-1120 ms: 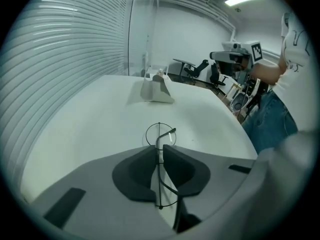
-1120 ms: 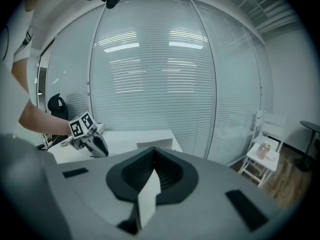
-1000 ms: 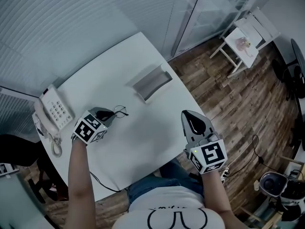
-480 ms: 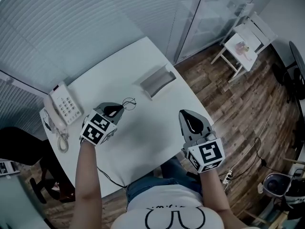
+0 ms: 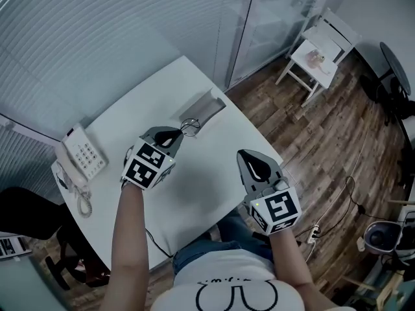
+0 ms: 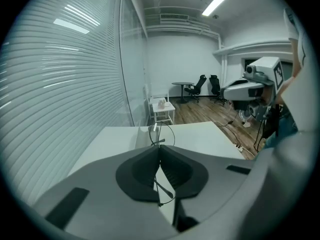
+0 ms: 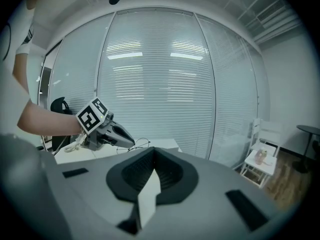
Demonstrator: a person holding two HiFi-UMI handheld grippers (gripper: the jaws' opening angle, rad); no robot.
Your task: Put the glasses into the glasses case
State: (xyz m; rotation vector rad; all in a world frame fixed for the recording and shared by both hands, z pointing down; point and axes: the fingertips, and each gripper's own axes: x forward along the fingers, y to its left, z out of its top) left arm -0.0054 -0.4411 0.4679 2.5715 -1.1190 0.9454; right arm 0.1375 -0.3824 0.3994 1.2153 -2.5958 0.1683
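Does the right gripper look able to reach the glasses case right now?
Probably yes: bare table lies between the right gripper and the glasses case. But the left gripper, shut on the glasses, hangs right by the case and may crowd it.

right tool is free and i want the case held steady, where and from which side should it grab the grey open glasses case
Probably its raised long wall near the right end, coming from the person's right. The grey open glasses case lies trough-like on the white table, and the left tool holds the thin wire-rimmed glasses at its left end.
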